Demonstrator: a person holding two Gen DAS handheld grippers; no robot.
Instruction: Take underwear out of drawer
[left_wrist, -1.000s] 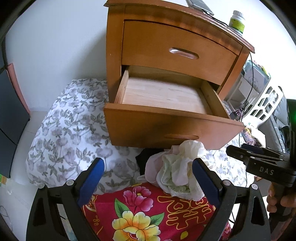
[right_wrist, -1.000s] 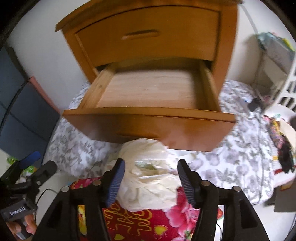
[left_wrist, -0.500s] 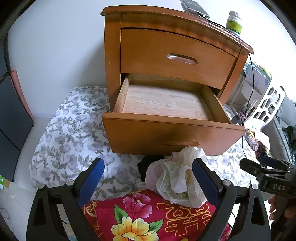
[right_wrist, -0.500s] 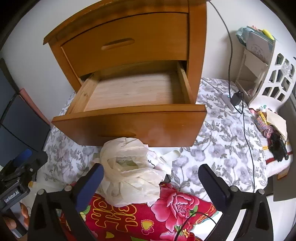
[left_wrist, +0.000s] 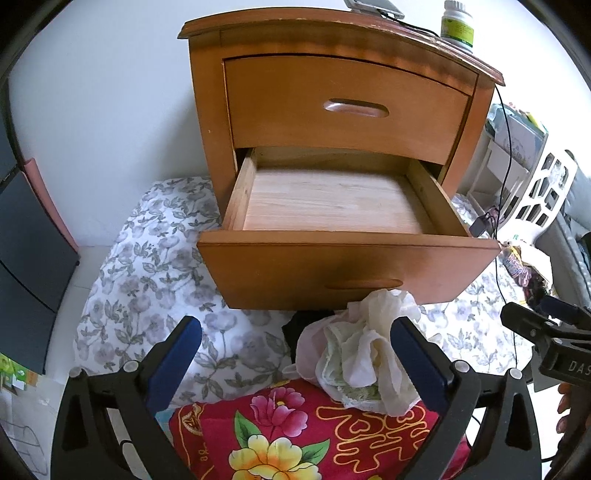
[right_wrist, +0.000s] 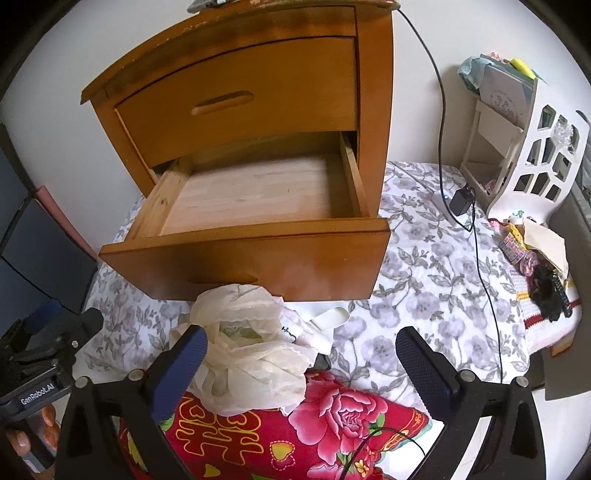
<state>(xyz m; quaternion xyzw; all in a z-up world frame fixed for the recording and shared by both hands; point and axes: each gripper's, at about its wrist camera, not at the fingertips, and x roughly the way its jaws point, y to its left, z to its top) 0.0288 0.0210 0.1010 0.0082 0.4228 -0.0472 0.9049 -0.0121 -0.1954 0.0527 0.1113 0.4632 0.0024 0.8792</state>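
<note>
Both grippers, left gripper (left_wrist: 295, 354) and right gripper (right_wrist: 301, 363), agape and empty above underwear (right_wrist: 247, 350) piled beneath emptied drawer (left_wrist: 332, 199); best withdrawn without snagging cloth.

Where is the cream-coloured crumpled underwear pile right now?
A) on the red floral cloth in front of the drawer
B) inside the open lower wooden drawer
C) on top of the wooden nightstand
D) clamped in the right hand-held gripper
A: the cream-coloured crumpled underwear pile lies on the red floral cloth, the open lower wooden drawer shows only bare boards, and the right hand-held gripper stands wide open.
</note>
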